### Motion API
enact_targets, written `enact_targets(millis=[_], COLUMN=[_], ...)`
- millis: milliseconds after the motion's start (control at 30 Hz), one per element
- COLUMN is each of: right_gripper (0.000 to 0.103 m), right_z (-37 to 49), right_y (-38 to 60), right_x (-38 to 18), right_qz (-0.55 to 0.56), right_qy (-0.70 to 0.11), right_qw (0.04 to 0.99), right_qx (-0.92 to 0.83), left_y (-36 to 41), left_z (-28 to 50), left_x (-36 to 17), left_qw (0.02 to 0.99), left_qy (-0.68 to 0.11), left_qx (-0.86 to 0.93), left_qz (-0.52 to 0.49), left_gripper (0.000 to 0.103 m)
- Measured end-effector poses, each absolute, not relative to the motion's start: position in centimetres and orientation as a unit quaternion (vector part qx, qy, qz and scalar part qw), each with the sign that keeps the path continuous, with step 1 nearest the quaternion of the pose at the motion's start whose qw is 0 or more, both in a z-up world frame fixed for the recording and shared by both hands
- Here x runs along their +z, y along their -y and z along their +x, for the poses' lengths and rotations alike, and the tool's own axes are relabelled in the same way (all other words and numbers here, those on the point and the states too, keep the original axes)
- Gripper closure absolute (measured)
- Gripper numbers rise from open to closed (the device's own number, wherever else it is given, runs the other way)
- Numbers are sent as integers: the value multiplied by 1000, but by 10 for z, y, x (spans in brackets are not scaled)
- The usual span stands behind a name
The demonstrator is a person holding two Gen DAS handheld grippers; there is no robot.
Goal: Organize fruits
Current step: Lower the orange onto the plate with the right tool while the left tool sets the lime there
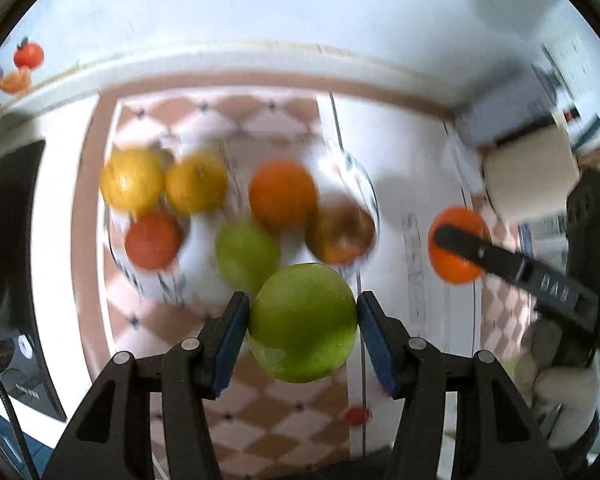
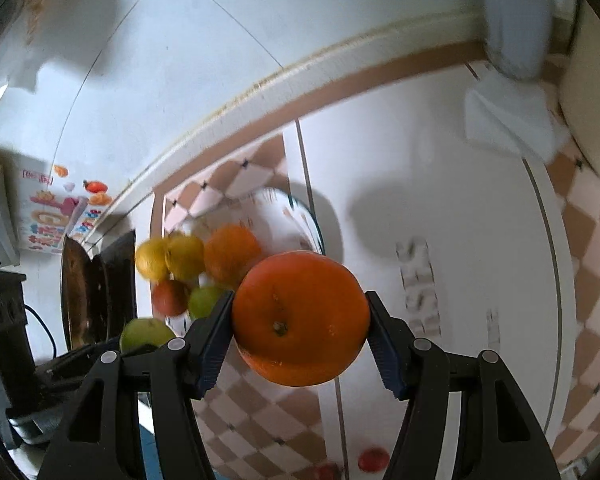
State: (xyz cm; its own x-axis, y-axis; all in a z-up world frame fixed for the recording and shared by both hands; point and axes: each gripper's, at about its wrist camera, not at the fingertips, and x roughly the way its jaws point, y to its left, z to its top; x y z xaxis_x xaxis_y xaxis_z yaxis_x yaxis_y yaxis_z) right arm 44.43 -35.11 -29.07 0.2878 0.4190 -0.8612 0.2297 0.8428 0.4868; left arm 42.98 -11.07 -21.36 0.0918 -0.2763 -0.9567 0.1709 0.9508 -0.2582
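The left gripper (image 1: 303,322) was clamped on a green apple (image 1: 303,322), blue pads pressing its two sides, the fruit carried clear of the tablecloth (image 1: 400,152). The right gripper (image 2: 300,320) likewise gripped an orange (image 2: 300,318), stem end facing the camera. Both fruits were judged to be in transit, held high so as to pass over the rim of the glass bowl (image 1: 366,188), whether toward it or away from it.

The bowl stood on the tablecloth, holding two yellow citrus fruits (image 1: 132,184), a second orange (image 1: 283,194), a red fruit (image 1: 153,241), a green fruit (image 1: 247,254) and a reddish apple (image 1: 340,232).

The left wrist view alone showed the right gripper's finger across its orange from outside, well to the right of the bowl. The right wrist view alone showed printed lettering (image 2: 416,284) on the cloth and a sticker sheet (image 2: 56,216) on the wall.
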Motion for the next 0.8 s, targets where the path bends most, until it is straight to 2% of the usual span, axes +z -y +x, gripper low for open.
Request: enact_targets(millis=[200, 433, 800], right_gripper=[38, 38, 37], right_z=[497, 534, 543], right_y=[337, 322, 296], right_x=[-301, -321, -355], right_qz=[250, 232, 188], right_qy=[-607, -630, -661], right_qw=[751, 737, 721], right_qx=[72, 78, 88], left_y=[125, 123, 126], left_z=[475, 526, 579], left_x=[-235, -225, -268], left_qw=[723, 734, 703], left_qy=[-674, -665, -705], left_qx=[-141, -129, -92], left_qz=[-57, -56, 21], left_gripper=[50, 50, 50])
